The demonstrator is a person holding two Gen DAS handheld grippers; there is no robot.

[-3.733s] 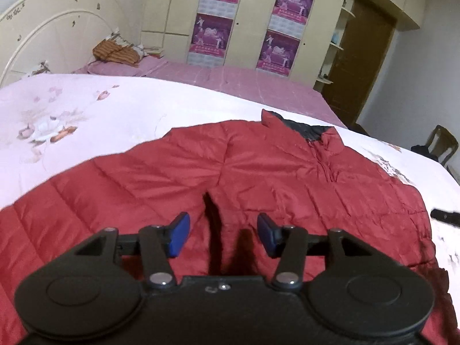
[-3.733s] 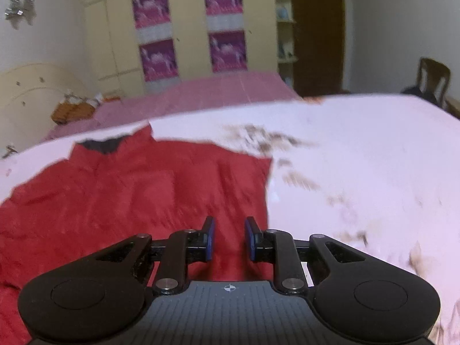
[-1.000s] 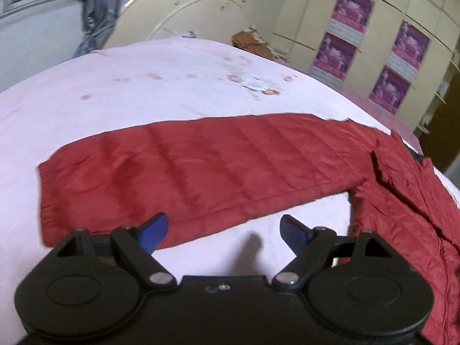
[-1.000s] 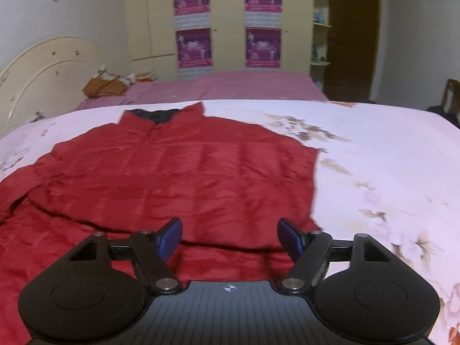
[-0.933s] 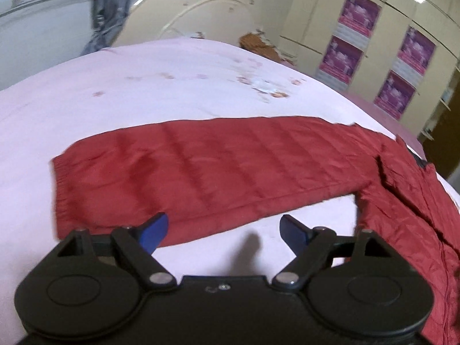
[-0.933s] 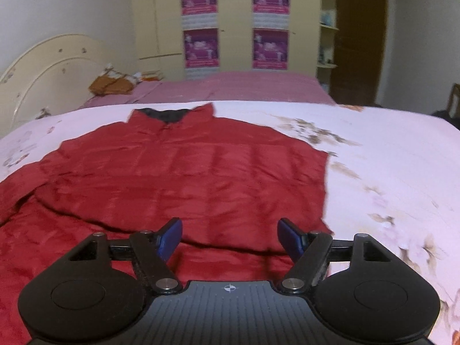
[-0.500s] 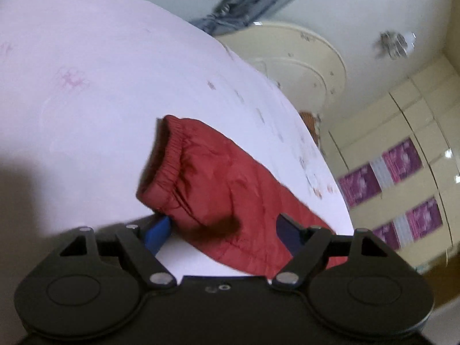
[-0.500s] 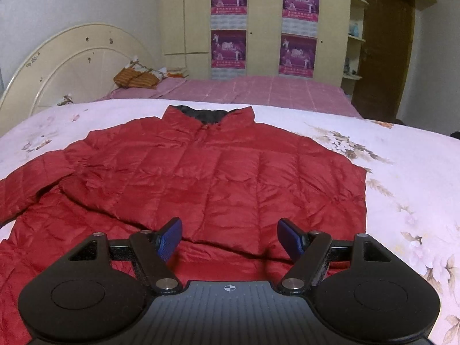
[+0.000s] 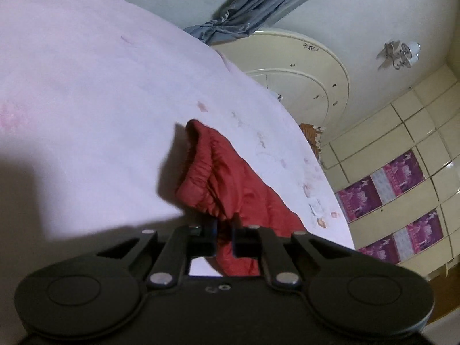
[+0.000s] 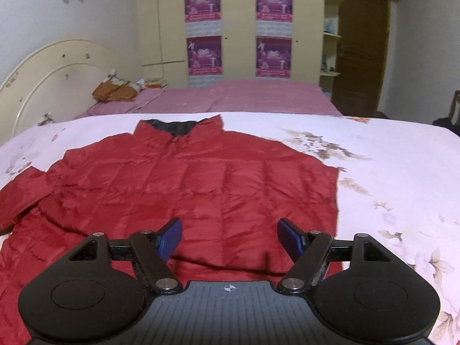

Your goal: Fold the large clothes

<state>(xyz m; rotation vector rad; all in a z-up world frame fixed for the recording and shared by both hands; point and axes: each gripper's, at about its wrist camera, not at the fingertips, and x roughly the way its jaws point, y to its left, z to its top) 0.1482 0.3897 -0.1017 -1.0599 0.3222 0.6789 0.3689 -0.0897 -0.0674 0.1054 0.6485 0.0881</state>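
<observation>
L gripper [image 9: 223, 237]: clamped on sleeve [image 9: 227, 184] cuff, sleeve run away from jacket [image 10: 184, 189] body
R gripper [image 10: 230, 237]: jaws wide, nothing held, hung over body
Fold dir: cuff to be carried rightward across body

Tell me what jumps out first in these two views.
A big red jacket lies spread across the pale flowered bedspread, collar toward the far wardrobe. The left tool has pinched the red sleeve near its gathered cuff. The right tool hangs wide open over the jacket's lower part.
</observation>
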